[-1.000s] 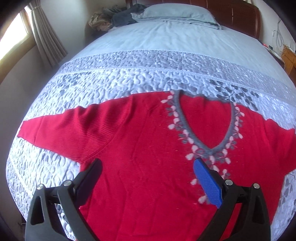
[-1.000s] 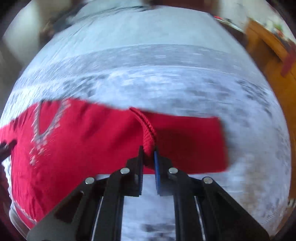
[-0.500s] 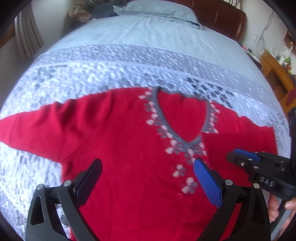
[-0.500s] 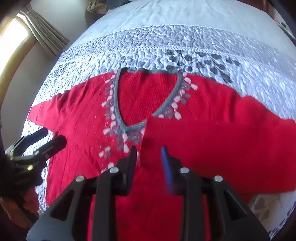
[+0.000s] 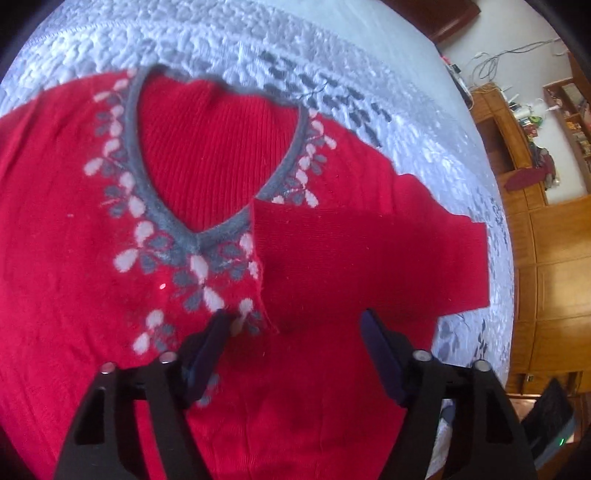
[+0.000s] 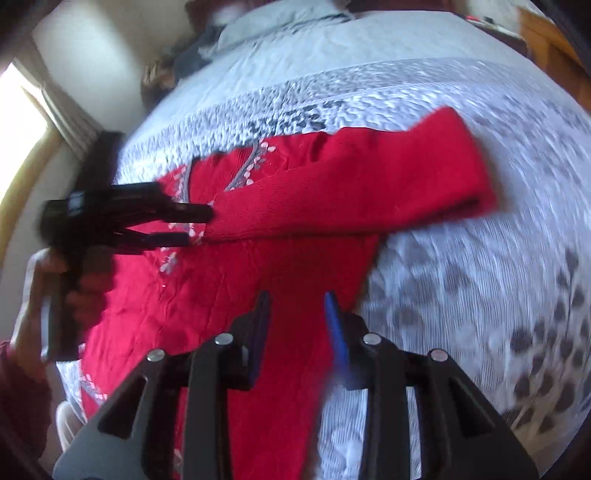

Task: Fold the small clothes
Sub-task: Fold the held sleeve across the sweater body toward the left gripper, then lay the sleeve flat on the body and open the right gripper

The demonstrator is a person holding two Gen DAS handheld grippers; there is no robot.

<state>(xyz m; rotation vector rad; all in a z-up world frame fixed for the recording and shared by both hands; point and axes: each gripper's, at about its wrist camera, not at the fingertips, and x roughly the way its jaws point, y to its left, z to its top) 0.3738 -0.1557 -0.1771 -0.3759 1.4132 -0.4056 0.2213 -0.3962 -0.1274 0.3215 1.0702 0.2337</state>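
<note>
A red knit sweater point(image 5: 110, 295) with a grey V-neck point(image 5: 147, 184) and leaf pattern lies flat on the quilted bed point(image 5: 258, 48). One sleeve point(image 5: 369, 251) is folded across the chest, its cuff edge ending just below the V. My left gripper point(image 5: 295, 321) hovers over that cuff edge, jaws closing, with the cuff between them but no pad pressing. In the right wrist view the left gripper point(image 6: 197, 225) points at the sleeve's point(image 6: 351, 192) cuff. My right gripper point(image 6: 297, 299) is over the sweater's point(image 6: 258, 277) side, jaws opening, nothing between them.
The grey-and-white quilt point(image 6: 461, 295) spreads to the right of the sweater. Pillows point(image 6: 280, 22) and a heap of clothes sit at the bed's head. A wooden cabinet point(image 5: 554, 258) stands beside the bed. A curtained window point(image 6: 66, 122) is on the left. A hand point(image 6: 88, 291) holds the left gripper.
The right gripper carried the sleeve across the chest, let it go and drew back. The left gripper swung right and down to the cuff, its jaws narrowing.
</note>
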